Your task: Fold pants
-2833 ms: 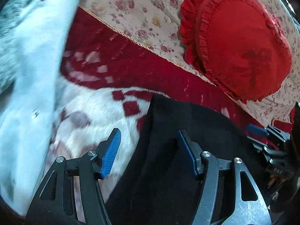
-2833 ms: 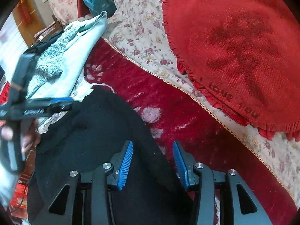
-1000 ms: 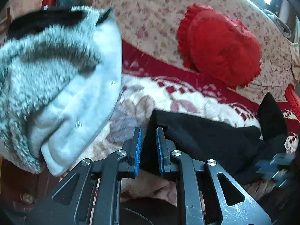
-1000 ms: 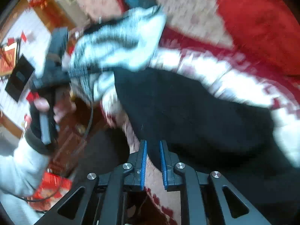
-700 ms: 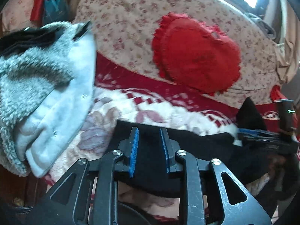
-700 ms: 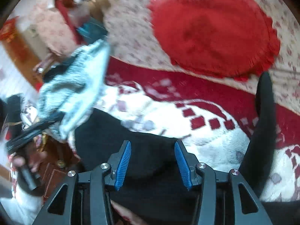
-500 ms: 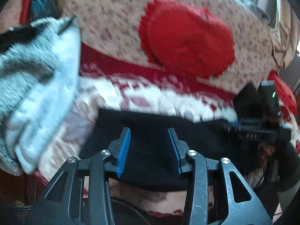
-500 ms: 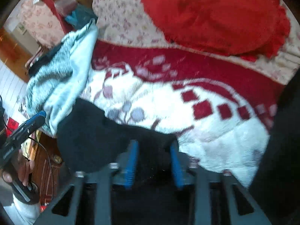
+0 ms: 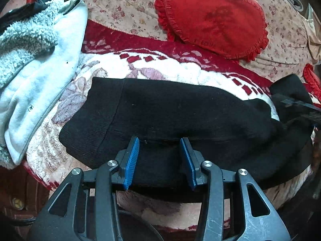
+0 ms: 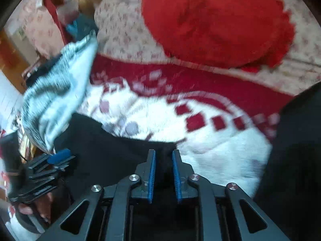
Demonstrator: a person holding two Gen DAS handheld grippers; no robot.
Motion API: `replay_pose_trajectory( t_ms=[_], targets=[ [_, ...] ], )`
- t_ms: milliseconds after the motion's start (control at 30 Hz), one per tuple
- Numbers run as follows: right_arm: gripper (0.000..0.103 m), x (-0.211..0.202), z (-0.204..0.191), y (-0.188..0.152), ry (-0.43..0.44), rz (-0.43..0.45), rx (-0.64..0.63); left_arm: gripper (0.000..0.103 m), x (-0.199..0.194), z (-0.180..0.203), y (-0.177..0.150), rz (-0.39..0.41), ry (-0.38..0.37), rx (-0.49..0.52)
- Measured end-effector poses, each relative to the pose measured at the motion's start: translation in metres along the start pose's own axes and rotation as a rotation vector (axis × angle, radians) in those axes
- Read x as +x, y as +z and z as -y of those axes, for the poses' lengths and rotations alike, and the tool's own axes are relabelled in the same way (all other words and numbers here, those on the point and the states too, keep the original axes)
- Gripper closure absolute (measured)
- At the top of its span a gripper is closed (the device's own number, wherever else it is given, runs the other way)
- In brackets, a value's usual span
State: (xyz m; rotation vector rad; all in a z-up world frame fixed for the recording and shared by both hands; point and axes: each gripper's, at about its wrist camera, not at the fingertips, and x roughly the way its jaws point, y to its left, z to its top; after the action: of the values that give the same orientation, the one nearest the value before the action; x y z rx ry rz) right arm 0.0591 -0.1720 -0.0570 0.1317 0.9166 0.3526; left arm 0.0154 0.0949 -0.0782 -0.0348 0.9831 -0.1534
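The black pants lie stretched left to right across a red-and-white blanket, with the ribbed waistband at the left. My left gripper is open over the near edge of the pants, holding nothing. In the right wrist view my right gripper has its blue pads close together on a fold of the black pants; this view is blurred. Another part of the pants hangs at the right edge. The left gripper shows at the lower left.
A pale blue fleece-lined jacket lies at the left end of the sofa. A red heart-shaped cushion leans on the floral sofa back. The sofa's front edge drops off just below the pants.
Both grippers pulled the pants back from the cushion and laid them across the blanket. My left gripper then let go and opened. My right gripper opened, then closed on the pants again.
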Motion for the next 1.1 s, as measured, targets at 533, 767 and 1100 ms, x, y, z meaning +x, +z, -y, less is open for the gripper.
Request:
replay_pose_trajectory(
  t_ms=[533, 767, 1100],
  targets=[
    [0.056, -0.09, 0.119, -0.075, -0.175, 0.072, 0.279, 0.054, 0.002, 0.068, -0.013, -0.041, -0.112, 0.027],
    [0.055, -0.088, 0.16, -0.072, -0.119, 0.118, 0.427, 0.054, -0.001, 0.074, -0.021, -0.05, -0.219, -0.073],
    [0.074, -0.061, 0.187, -0.072, -0.007, 0.161, 0.597, 0.054, -0.012, 0.072, -0.023, -0.064, -0.206, -0.088]
  ],
)
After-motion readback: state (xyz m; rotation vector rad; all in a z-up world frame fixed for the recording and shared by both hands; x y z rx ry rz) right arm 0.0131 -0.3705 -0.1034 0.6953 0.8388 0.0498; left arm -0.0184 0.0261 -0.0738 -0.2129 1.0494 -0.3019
